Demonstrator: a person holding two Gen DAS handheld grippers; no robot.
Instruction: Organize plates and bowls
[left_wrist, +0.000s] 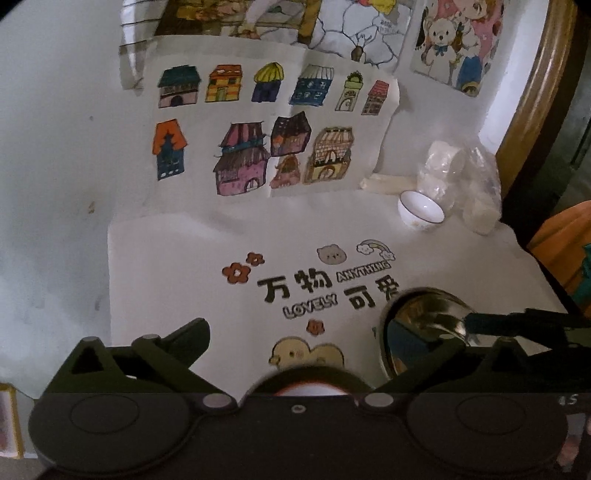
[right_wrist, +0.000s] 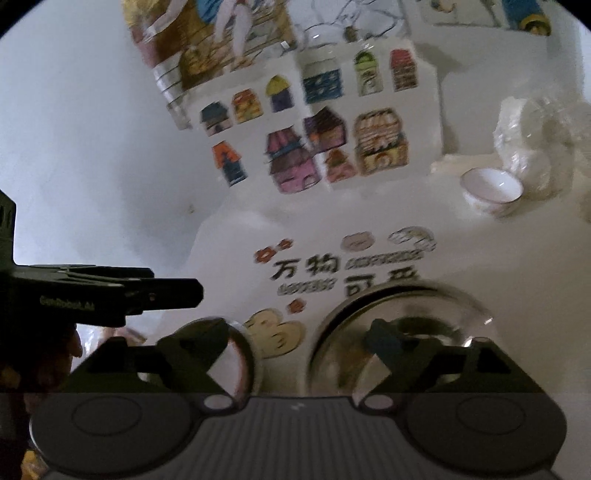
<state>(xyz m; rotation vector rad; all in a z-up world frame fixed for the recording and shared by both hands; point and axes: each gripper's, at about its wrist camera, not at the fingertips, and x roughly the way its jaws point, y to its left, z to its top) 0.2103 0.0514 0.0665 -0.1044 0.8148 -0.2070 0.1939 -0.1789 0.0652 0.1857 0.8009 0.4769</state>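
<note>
A white surface (left_wrist: 166, 258) printed with flowers, cartoon animals and lettering runs to a white wall hung with children's coloured drawings of houses (left_wrist: 258, 129). Far right on it sits a small white bowl (left_wrist: 421, 216) with a thin dark rim, upright, just in front of a bundle of white things in clear plastic (left_wrist: 461, 177).

Near the cameras stand two shiny metal dishes. The larger steel bowl (right_wrist: 399, 332) is on the right, and a smaller round dish (right_wrist: 240, 354) lies just left of it, mostly hidden by the right gripper's body.

The step in hand looks like letting go after setting the metal pieces down. To do it well, both hands should draw back clear of the rims before turning for the white bowl, so nothing is dragged or tipped.

The left gripper (left_wrist: 332, 332) has its jaws spread as wide as they go, with nothing between them; the steel bowl sits by its right finger. The right gripper (right_wrist: 299, 336) has its jaws wide apart too, gripping nothing, one finger over each metal dish. Whether either finger touches a rim cannot be told through the blur.
</note>
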